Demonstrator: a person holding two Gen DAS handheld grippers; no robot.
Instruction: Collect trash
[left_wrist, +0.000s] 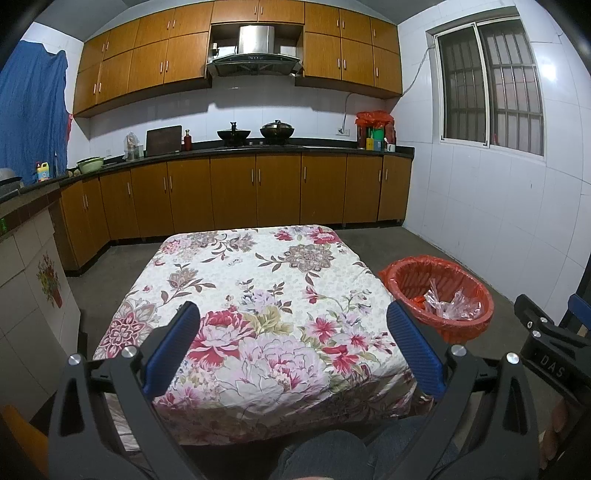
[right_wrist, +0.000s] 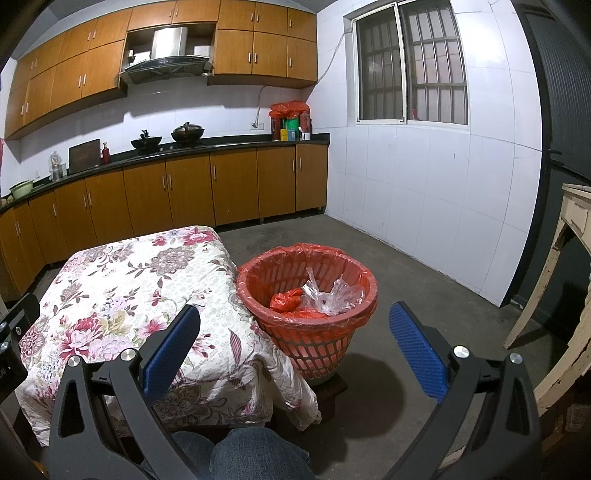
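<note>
Left wrist view, lower left to lower right: left gripper (left_wrist: 293, 341) held above the near edge of the table (left_wrist: 207, 258), jaws spread wide, nothing between the blue pads. Flowered cloth fills frame centre and looks bare; no litter visible on it. Likely the gripper rests here because nothing is left on the cloth to pick.

Right of centre: red basket (left_wrist: 476, 325) with red liner stands on the floor just beside the table's right corner, within easy reach of either hand. Clear plastic wrap (left_wrist: 452, 304) lies inside it.

Right wrist view, left to right: table at lower left, basket at centre, touching the hanging cloth. Inside, a knotted red bag (right_wrist: 286, 299) sits left of the clear plastic. Right gripper (right_wrist: 295, 339) points toward the basket, jaws wide, holding nothing. Knees in jeans (right_wrist: 243, 454) at bottom centre: person seated.

Judgement: collection appears finished or nearly so.
</note>
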